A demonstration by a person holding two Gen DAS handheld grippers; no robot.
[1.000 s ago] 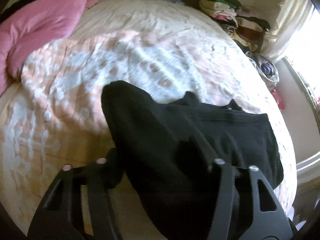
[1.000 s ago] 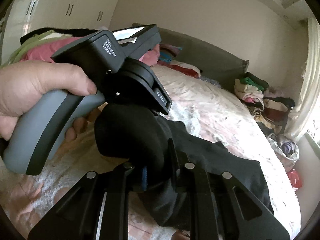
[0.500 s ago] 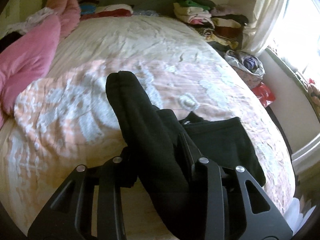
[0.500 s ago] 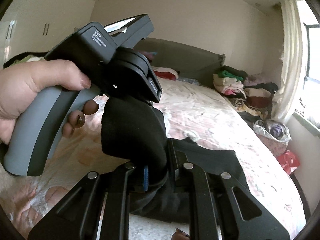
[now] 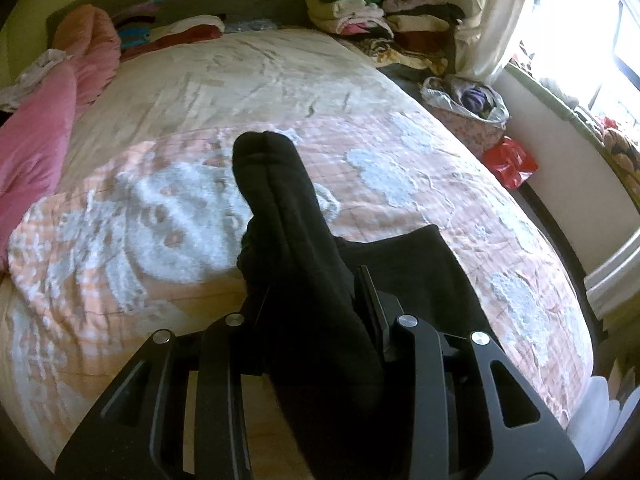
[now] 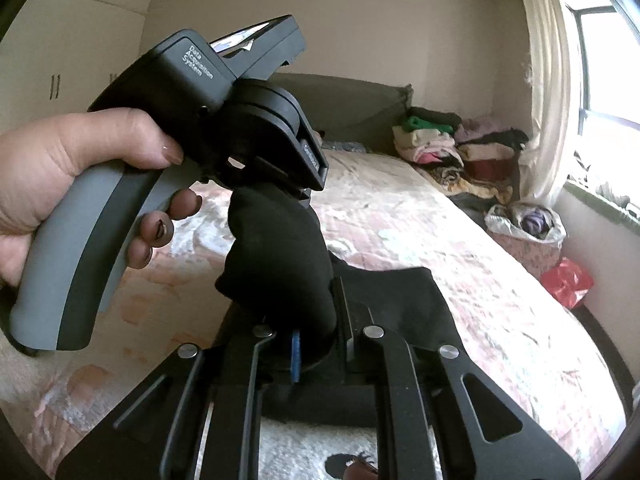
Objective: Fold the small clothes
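Observation:
A small black garment (image 5: 296,240) is held up over the bed by both grippers. My left gripper (image 5: 316,304) is shut on a bunched fold of it, which stands up past the fingers. My right gripper (image 6: 304,316) is shut on another bunched part (image 6: 276,256) of the same garment. The rest of it hangs down onto the bedspread in the left wrist view (image 5: 416,264) and in the right wrist view (image 6: 396,300). The hand-held left gripper body (image 6: 224,120) shows just above and left of the right gripper's fingers.
The bed has a peach and white patterned spread (image 5: 160,216). A pink blanket (image 5: 48,120) lies along its left side. Folded clothes are stacked at the far right (image 5: 372,12). A bag (image 5: 468,96) and a red item (image 5: 508,160) sit beside the bed by the window.
Both grippers have lifted the black garment higher and drawn it into a narrower, more upright bunch. Both views have tilted up toward the head of the bed.

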